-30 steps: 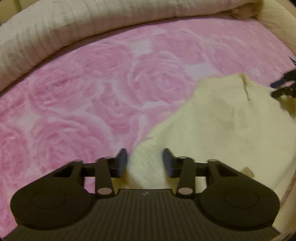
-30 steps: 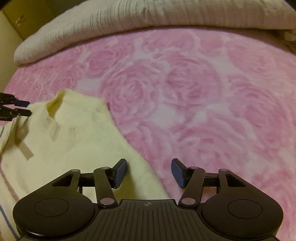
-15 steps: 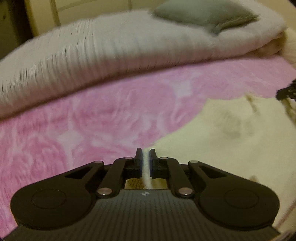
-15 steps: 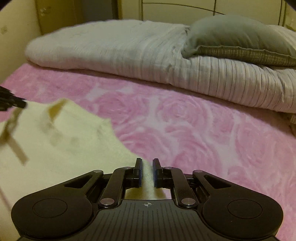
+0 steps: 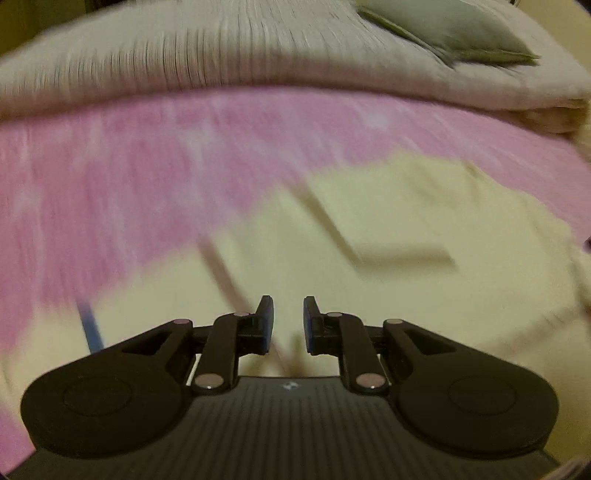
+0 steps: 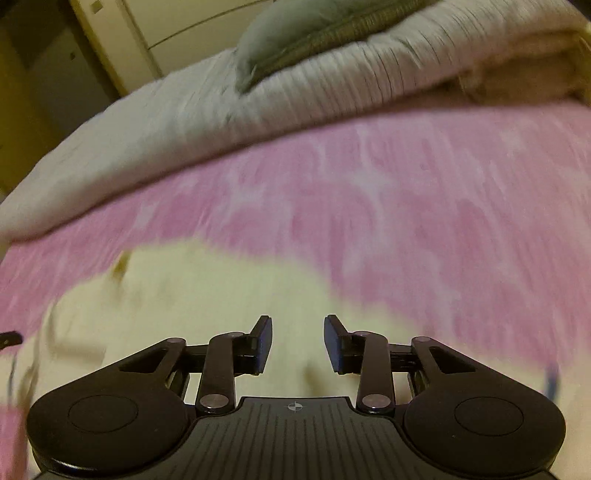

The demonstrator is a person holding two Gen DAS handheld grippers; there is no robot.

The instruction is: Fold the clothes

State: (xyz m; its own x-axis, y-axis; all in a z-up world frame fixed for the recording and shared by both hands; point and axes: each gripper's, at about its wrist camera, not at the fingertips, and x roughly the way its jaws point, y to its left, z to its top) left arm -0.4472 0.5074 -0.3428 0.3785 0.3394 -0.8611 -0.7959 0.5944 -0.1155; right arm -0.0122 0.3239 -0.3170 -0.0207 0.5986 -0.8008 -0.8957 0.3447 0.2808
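My left gripper is released, jaws apart with nothing between them, above the cream garment. My right gripper is likewise parted and empty over the same garment, which lies on the pink rose blanket. A flap seems folded over it, though blur hides detail. Far off sits a ribbed duvet with a grey pillow.
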